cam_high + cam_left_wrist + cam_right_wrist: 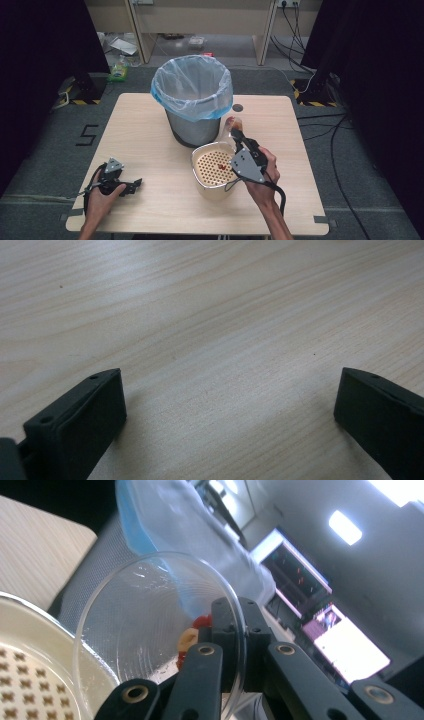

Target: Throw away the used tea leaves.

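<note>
The right gripper (236, 135) has its jaws clamped on the rim of a clear bowl (160, 635), tipped up on edge between the bin (192, 97) and the strainer (212, 170), just above the strainer's far rim. Through the right gripper view I can make out a few red and yellowish scraps (192, 632) clinging inside the bowl near the jaws, so it isn't clean yet (what they are exactly is too blurred to tell). The strainer, a cream tub with a perforated insert, sits on the counter (150, 150) right in front of the bin, touching or nearly so, and holds a few small red bits (220, 165) on its holes. The bin, lined with a pale blue bag, stands upright toward the back of the counter; its inside looks empty from where the high view catches it, though the bottom is hidden. The left gripper (127, 186) lies idle on the counter well off to the near left, jaws wide with nothing between them. My guess is the work is about midway: the bowl is lifted and tilted, some scraps already in the strainer, the remainder left to shake out and the bowl to be set down.
</note>
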Available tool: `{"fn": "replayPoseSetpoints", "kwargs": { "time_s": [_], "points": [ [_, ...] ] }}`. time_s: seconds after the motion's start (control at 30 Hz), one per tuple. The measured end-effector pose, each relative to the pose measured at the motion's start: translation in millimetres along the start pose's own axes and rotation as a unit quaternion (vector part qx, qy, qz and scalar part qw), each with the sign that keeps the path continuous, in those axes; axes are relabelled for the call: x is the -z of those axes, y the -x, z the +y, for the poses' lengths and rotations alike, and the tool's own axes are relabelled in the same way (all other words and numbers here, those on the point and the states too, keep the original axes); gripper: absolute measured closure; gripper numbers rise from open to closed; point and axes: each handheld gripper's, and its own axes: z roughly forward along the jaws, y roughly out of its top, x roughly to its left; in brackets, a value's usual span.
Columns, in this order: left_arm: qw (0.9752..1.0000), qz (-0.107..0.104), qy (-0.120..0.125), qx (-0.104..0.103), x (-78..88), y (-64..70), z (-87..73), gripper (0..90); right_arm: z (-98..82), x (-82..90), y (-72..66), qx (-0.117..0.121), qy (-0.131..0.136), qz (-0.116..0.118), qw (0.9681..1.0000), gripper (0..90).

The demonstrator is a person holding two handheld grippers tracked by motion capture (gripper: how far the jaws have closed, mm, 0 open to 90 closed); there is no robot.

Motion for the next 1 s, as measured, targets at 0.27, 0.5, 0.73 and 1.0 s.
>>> {"fn": "replayPoseSetpoints", "kwargs": {
  "time_s": [0.27,0.5,0.73,1.0],
  "points": [
    [1.0000,0.000,0.000,0.000,0.0,0.1,0.0,0.0,-0.1,-7.4,-23.0,0.077,-0.004,-0.019,0.9969,88.3],
    [1.0000,0.000,0.000,0.000,0.0,0.0,0.0,0.0,6.4,-5.0,-41.0,0.153,0.019,-0.037,0.9873,88.3],
    [1.0000,0.000,0.000,0.000,-0.1,0.0,0.0,0.0,2.2,-1.5,-47.2,0.193,0.008,-0.042,0.9802,88.5],
    [1.0000,0.000,0.000,0.000,-0.1,0.0,0.0,0.0,3.7,-5.2,-48.9,0.210,0.019,-0.054,0.9761,88.5]
  ]
}}
